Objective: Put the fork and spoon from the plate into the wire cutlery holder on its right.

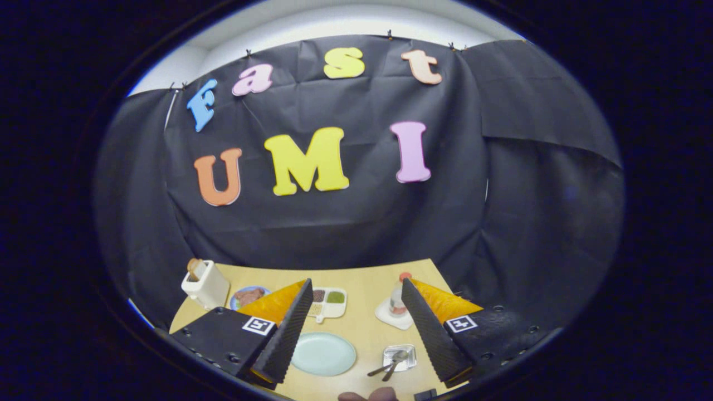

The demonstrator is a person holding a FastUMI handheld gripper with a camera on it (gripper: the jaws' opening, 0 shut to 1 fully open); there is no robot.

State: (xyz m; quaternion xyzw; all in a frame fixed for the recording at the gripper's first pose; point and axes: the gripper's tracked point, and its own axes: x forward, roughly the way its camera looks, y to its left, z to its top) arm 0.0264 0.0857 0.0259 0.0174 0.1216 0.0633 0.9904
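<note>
A pale green plate [323,353] lies on the wooden table [362,284], down between my two fingers, with nothing on it. Just right of the plate sits the small wire cutlery holder [402,355]. The fork and spoon [390,365] lie together in it, their handles sticking out toward the plate's near side. My gripper [355,281] is open and held high above the table. Its black ribbed fingers [289,328] stand wide apart and nothing is between them.
At the back left stands a white toaster [205,285] with bread in it, beside a plate of food [248,296]. Behind the green plate is a white divided dish [328,302]. A red-capped bottle [397,298] stands on a white coaster. A fingertip [367,396] shows nearest me.
</note>
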